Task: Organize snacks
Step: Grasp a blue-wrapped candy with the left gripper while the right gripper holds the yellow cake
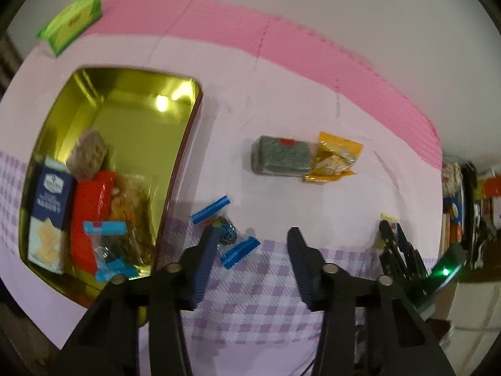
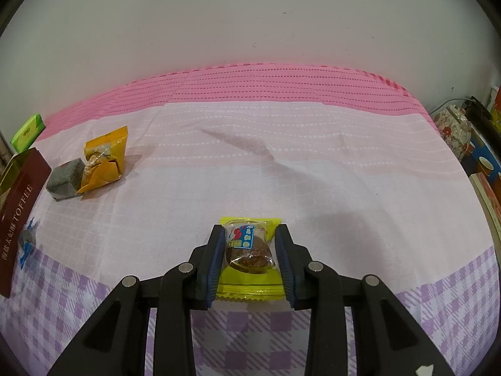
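Snacks sit spread over a pink and purple checked cloth (image 2: 250, 156), some already in the gold tin (image 1: 175, 94) at the left. In that tin we see a blue cracker box (image 1: 47, 213), a red packet (image 1: 90, 206), a pale wrapped square (image 1: 87, 153) and a blue-ended clear wrapper (image 1: 108, 247), all bunched at the near end; the far end is bare metal.

In our left gripper (image 1: 253, 241) the jaws stand part-spread w/ nothing pinched. A blue-ended candy (image 1: 225, 232) lies on the cloth just by the left finger, beside the tin's outer wall; we can't tell if the finger touches it.

Our right gripper (image 2: 250, 247) is pinching a yellow-edged snack pack (image 2: 250, 253), a brown cake showing thru its clear front; both pads press its sides. It's over the near checked part of the cloth, well apart from the tin.

Further back, a grey block (image 2: 65, 181) and an orange packet (image 2: 105, 159) lie touching each other, approx. mid-cloth. A green box (image 2: 28, 131) sits at the far left edge near the wall. The tin's brown outer side reads TOFFEE in the right wrist view.
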`<state>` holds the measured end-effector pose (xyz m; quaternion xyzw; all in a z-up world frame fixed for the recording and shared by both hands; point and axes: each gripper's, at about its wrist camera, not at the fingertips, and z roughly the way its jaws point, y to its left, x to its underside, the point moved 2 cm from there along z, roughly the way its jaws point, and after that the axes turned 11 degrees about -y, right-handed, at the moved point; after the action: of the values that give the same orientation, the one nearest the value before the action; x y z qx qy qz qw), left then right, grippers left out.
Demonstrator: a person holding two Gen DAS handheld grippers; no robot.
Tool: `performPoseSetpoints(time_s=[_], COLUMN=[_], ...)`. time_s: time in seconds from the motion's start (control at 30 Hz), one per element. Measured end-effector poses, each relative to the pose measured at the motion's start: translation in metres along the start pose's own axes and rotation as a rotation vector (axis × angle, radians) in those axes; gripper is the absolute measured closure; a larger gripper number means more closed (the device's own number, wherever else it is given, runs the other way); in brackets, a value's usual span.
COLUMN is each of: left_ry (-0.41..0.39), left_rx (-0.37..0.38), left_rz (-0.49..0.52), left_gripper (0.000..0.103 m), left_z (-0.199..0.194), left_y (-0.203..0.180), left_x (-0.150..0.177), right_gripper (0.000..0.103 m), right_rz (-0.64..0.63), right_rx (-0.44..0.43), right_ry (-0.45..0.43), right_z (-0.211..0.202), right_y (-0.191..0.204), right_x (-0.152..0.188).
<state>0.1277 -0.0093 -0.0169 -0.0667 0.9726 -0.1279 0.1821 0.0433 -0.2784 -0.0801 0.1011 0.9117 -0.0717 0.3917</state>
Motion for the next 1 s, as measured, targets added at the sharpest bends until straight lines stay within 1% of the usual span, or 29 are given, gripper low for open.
performPoseSetpoints(time_s=[0.1, 0.27, 0.37, 0.57, 0.67, 0.77, 0.87, 1.0], left_ry=[0.039, 0.055, 0.058, 0.045, 0.029, 0.025, 0.040, 0.042], left_rx=[-0.019, -0.067, -0.081, -0.133, -0.167, -0.171, -0.164, -0.171], left_rz=[-0.049, -0.129, -0.146, -0.136, -0.116, -0.100, -0.081, -0.035], left_gripper=[0.063, 0.063, 0.063, 0.063, 0.063, 0.063, 0.063, 0.065], left_z=[0.014, 0.027, 0.031, 0.045, 0.049, 0.054, 0.060, 0.067], left_y=[0.004, 0.013, 0.014, 0.011, 0.009, 0.005, 0.000, -0.006], left_x=[0.004, 0.007, 0.008, 0.009, 0.009, 0.009, 0.011, 0.014], right_gripper=[0.072, 0.071, 0.071, 0.071, 0.071, 0.071, 0.071, 0.071], right_rz=[0.000, 0.005, 0.006, 0.008, 0.008, 0.008, 0.009, 0.008], right_rx=[-0.001, -0.005, -0.008, -0.015, -0.016, -0.017, -0.018, -0.019], right_ry=[0.000, -0.001, -0.001, -0.002, -0.002, -0.002, -0.002, -0.002], right_z=[-0.002, 0.002, 0.003, 0.002, 0.001, 0.002, 0.002, 0.003], right_y=[-0.002, 0.000, 0.001, 0.001, 0.000, 0.002, 0.001, 0.003], right_x=[-0.002, 0.000, 0.000, 0.001, 0.000, 0.000, 0.001, 0.002])
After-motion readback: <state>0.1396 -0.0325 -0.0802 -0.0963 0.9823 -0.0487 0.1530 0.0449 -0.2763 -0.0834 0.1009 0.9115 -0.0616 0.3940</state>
